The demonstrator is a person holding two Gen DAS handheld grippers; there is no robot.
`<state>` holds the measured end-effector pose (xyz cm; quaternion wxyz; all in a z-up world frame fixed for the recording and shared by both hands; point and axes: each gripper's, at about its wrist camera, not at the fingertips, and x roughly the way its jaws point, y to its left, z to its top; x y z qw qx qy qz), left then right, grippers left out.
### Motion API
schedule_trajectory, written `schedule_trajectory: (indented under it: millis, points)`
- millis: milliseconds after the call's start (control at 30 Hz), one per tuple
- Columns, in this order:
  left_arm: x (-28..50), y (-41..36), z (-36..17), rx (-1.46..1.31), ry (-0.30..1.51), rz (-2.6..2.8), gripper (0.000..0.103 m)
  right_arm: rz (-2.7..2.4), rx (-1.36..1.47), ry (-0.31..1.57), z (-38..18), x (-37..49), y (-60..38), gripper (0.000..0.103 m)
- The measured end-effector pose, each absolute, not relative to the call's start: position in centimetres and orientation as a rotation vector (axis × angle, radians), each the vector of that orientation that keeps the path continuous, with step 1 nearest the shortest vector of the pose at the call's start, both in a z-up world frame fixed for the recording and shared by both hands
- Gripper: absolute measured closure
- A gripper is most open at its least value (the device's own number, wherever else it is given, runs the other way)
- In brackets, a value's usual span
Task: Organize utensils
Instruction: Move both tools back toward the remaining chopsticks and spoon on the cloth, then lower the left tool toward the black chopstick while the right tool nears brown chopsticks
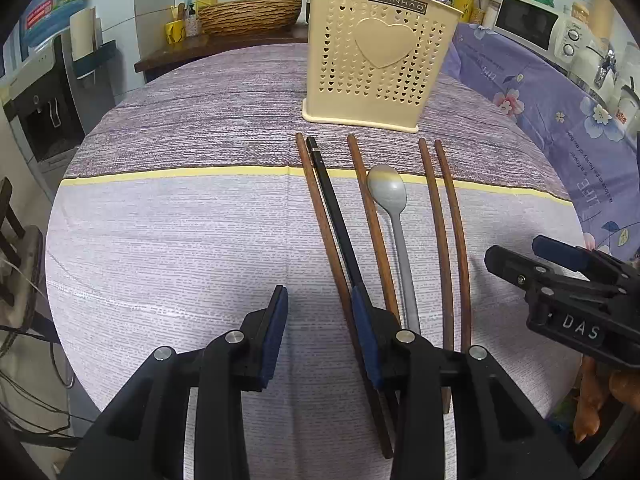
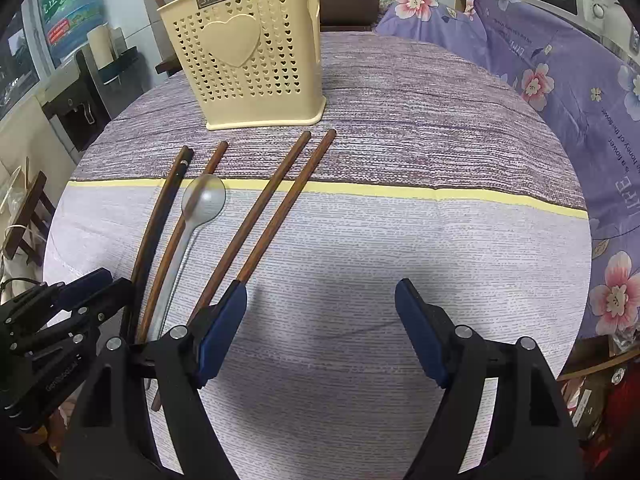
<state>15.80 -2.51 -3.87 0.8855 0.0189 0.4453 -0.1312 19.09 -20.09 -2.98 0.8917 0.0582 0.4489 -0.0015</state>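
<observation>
Cream perforated utensil holder (image 1: 380, 60), heart emblem, label "JIANHAO", upright at far side of table (image 1: 180, 220); spoons stand in it. In front, lying lengthwise on striped cloth: four brown wooden chopsticks (image 1: 438, 224), one black chopstick (image 1: 336, 216), grey spoon (image 1: 390, 200). Left hand-held gripper (image 1: 318, 296) jaws apart, empty. Right hand-held gripper (image 2: 320, 292) apart, empty; body marked "DAS". Floral fabric (image 1: 560, 120) reads "LIFE".

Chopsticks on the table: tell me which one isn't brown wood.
The black chopstick, second from the left in the left wrist view, with a pale band near its far tip. The other four chopsticks are reddish-brown wood.
</observation>
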Motion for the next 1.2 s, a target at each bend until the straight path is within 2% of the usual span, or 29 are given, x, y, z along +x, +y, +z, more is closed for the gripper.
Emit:
schedule_trajectory:
  millis: [567, 800, 933, 1100, 1200]
  points:
    - [16.2, -1.5, -3.7, 0.037, 0.934, -0.25, 0.069, 0.017, -0.014, 0.994, -3.7, 19.3, -16.3, 0.025]
    - [16.2, 0.0, -3.4, 0.023, 0.933, -0.222, 0.069, -0.033, -0.012, 1.038, -3.5, 19.0, -20.5, 0.024]
    - [16.9, 1.3, -3.3, -0.067, 0.944, -0.247, 0.069, -0.011, 0.139, 1.003, -2.9, 19.1, -23.1, 0.024]
    - [18.1, 0.8, -2.4, -0.044, 0.918, -0.251, 0.069, 0.03, 0.145, 0.927, -1.9, 20.2, -22.8, 0.024]
    - [19.1, 0.2, -2.2, -0.048, 0.92, -0.265, 0.069, 0.052, 0.147, 0.906, -1.7, 21.5, -22.2, 0.028]
